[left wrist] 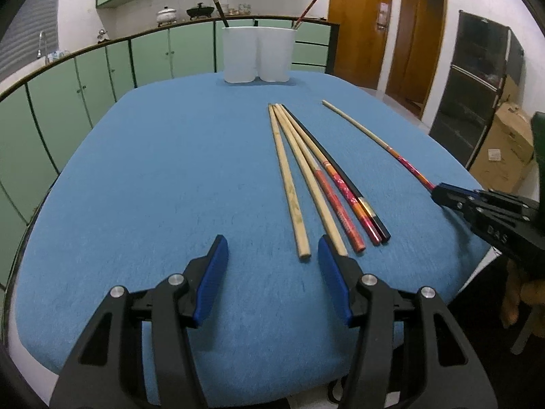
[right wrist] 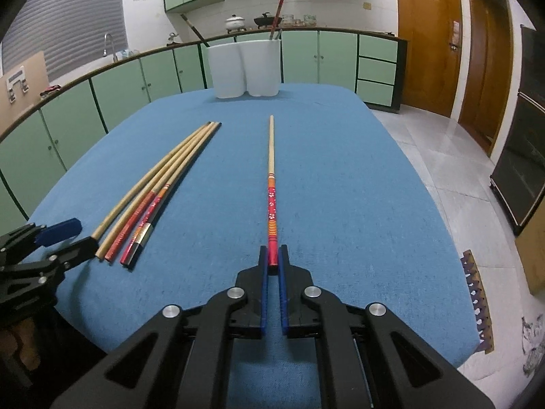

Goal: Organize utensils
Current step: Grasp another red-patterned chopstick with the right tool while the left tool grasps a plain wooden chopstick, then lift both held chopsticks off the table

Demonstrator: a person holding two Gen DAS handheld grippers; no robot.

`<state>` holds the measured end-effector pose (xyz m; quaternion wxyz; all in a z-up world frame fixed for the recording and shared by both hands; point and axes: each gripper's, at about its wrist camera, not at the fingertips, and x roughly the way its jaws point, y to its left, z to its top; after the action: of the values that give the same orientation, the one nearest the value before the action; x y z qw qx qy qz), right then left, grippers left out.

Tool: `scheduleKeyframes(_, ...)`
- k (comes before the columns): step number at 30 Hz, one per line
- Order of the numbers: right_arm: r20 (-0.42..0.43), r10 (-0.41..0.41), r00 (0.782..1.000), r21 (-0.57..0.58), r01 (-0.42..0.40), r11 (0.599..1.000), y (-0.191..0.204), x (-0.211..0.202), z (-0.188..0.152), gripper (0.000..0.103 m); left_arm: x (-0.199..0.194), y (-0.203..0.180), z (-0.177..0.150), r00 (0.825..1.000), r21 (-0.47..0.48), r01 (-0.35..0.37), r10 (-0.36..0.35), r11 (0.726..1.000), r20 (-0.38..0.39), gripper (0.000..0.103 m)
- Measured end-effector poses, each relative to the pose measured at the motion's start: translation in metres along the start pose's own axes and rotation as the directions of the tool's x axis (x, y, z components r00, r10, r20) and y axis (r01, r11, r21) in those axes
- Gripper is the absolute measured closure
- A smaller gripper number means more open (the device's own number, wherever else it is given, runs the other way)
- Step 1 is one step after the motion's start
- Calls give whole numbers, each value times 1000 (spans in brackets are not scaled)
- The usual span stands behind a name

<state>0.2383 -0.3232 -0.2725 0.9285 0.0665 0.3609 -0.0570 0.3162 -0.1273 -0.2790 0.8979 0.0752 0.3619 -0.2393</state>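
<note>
Right gripper point(right wrist: 273, 261): closed on the red butt end of one floral-patterned chopstick point(right wrist: 271, 184); blue pads point(right wrist: 262, 293) pressed against both sides. Chopstick lying flat on the blue table point(right wrist: 357, 177), extending straight ahead of the gripper, pale tip pointing toward the holder.

Left gripper point(left wrist: 272, 255): open, blue pads point(left wrist: 214, 266) parted, nothing between them, poised low over the near part of the table. Right-hand pad just beside the butt of one plain wooden chopstick.

Bundle of five chopsticks point(left wrist: 316, 177): flat on the table, directly ahead of the left gripper and slightly to its right; well left of the right gripper. Far tips converging and touching, near ends fanned apart. Contents: two plain wood, two with red decorated handles, one black with a gold band.

White two-compartment holder point(left wrist: 258, 54): upright at the far edge of the table, straight ahead of both grippers. One dark chopstick leaning out of its left compartment, reddish ones standing in the right.

Background: green cabinets point(right wrist: 136, 81), wooden doors point(left wrist: 361, 17).
</note>
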Motion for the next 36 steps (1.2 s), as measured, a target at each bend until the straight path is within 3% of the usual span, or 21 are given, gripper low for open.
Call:
scheduleKeyframes(6, 2, 7, 1000, -6, -7, 1000, 2, -2, -3, 97, 1, -5, 0, 1000, -9, 1, 0, 1000, 19, 96)
scheduleKeyframes(10, 5, 4, 1000, -12, -4, 1000, 3, -4, -5, 97, -2, 1, -2, 1000, -46, 3, -2, 999, 25, 97)
scheduleKeyframes(20, 8, 12, 1000, -47, -11, 999, 16, -6, -6, 96, -15, 4, -11, 997, -82, -81, 82, 993, 12, 95)
scheduleKeyframes(26, 16, 1, 1000, -54, 0, 999, 18, -5, -7, 96, -10, 9, -9, 998, -83, -63, 64, 995, 16, 91)
scheduleKeyframes(30, 5, 21, 1000, -32, -21, 999, 14, -7, -3, 97, -10, 13, -6, 999, -94, -26, 28, 995, 19, 96)
scheduleKeyframes(36, 66, 36, 997, 15, -37, 999, 9, -39, 15, 97, -32, 18, 7, 999, -137, 6, -1, 991, 37, 96)
